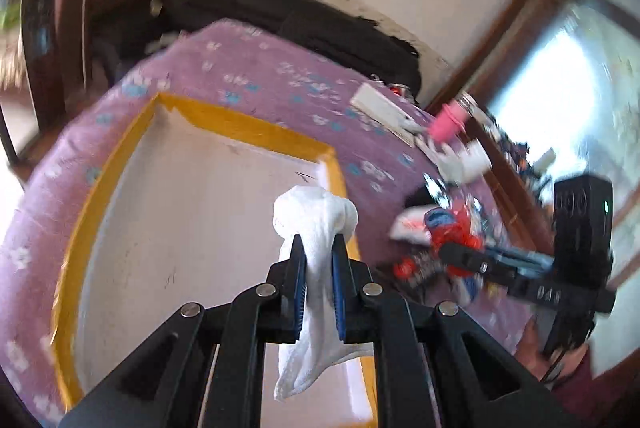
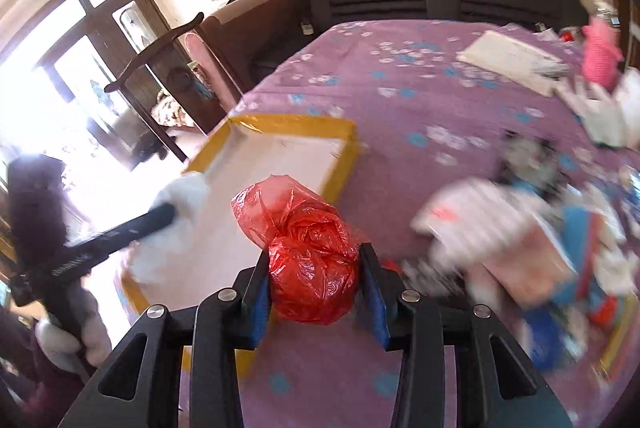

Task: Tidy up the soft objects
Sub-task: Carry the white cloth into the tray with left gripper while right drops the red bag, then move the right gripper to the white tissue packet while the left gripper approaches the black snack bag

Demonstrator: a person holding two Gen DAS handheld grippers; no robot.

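A purple bedspread with white and blue flowers [image 2: 400, 100] fills the middle of both views. On it lies a shallow white tray with a yellow taped rim [image 1: 240, 126], occupying the centre left of the left wrist view and the middle left of the right one. A blurred heap of mixed cloth and packets [image 2: 540, 228] sits at the right edge of the right wrist view, just beside the tray's far corner.

The right gripper [image 2: 316, 284] is clamped on a crumpled red plastic bag [image 2: 312, 260], low centre, hanging over the tray's near edge. It looks light, slick and crinkly, so a pinch across its bunched middle seems safest; thin film could slide out.

The left gripper [image 1: 318, 276] is closed on a limp white cloth [image 1: 316, 228], bottom centre, above the tray. The cloth droops on both sides, soft and light, and is best held at its gathered fold.
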